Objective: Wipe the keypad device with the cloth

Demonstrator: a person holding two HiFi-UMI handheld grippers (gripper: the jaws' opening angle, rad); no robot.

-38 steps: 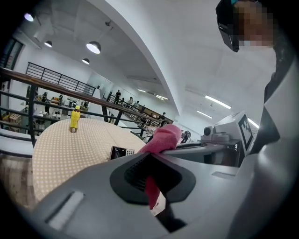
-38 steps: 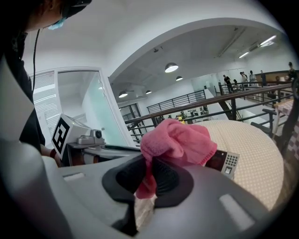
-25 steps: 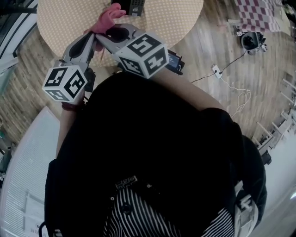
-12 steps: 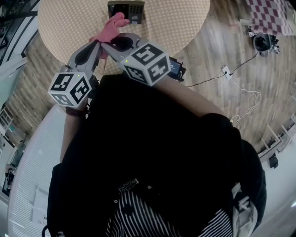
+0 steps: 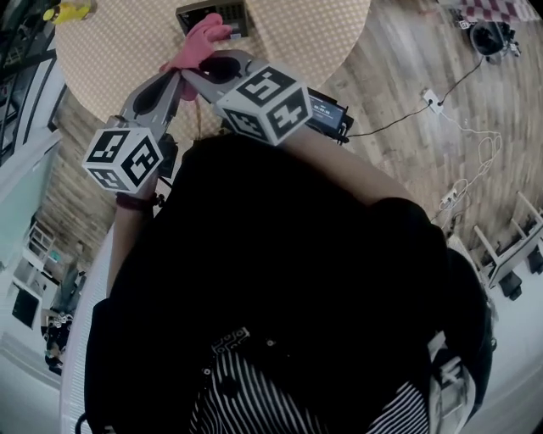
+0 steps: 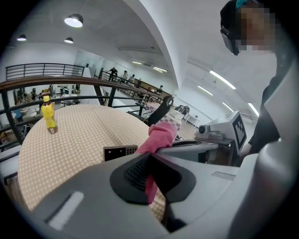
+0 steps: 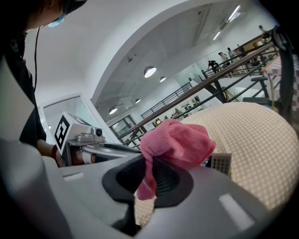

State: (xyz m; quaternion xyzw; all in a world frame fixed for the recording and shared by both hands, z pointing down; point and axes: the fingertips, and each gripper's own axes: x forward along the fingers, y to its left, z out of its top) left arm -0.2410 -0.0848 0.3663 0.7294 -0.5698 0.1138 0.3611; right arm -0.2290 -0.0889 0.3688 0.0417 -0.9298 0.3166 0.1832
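The pink cloth (image 5: 197, 42) is bunched above the near edge of the round dotted table (image 5: 119, 47). My left gripper (image 5: 172, 78) and right gripper (image 5: 191, 72) meet at its lower end. In the left gripper view the left gripper (image 6: 150, 179) is shut, with a strip of the cloth (image 6: 161, 135) between its pads. The right gripper (image 7: 149, 179) is shut on the cloth (image 7: 177, 142) too, the bunch sitting on top of its jaws. The dark keypad device (image 5: 212, 15) lies flat on the table just beyond the cloth, also visible as the keypad device (image 6: 120, 152) and partly hidden keypad device (image 7: 218, 163).
A yellow bottle (image 5: 72, 10) stands on the far left of the table, the same bottle (image 6: 48, 116) in the left gripper view. A black box (image 5: 327, 114) with a cable lies on the wooden floor to the right. The person's dark torso fills the lower head view.
Both grippers stay together on the cloth. The head view has swung, so the table, keypad device and bottle sit further left in the picture.
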